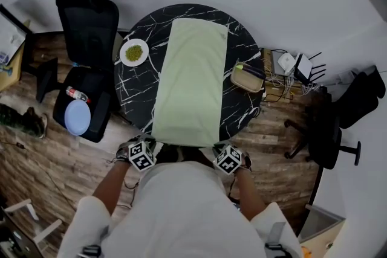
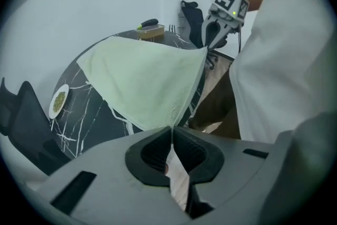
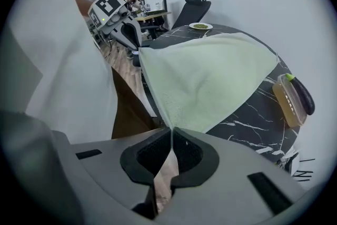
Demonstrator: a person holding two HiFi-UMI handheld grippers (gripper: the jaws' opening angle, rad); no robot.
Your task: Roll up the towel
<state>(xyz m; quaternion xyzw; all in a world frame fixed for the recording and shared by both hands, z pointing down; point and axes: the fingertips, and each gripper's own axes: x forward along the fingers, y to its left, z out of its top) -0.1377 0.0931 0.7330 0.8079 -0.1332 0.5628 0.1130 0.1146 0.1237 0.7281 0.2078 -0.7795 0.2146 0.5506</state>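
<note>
A pale green towel (image 1: 190,78) lies lengthwise across the round black marble table (image 1: 136,103), and its near edge is lifted off the table's front rim. My left gripper (image 1: 151,142) is shut on the towel's near left corner; in the left gripper view the cloth (image 2: 145,79) runs down into the closed jaws (image 2: 171,133). My right gripper (image 1: 217,145) is shut on the near right corner, with the cloth (image 3: 210,79) pinched between its jaws (image 3: 171,133). The near edge hangs taut between the two grippers, close to the person's body.
A white plate of green food (image 1: 134,52) sits left of the towel. A wooden box with an aubergine on it (image 1: 248,77) sits right of it. A black office chair (image 1: 87,21) with a blue disc (image 1: 77,116) stands at left, another chair (image 1: 329,130) at right.
</note>
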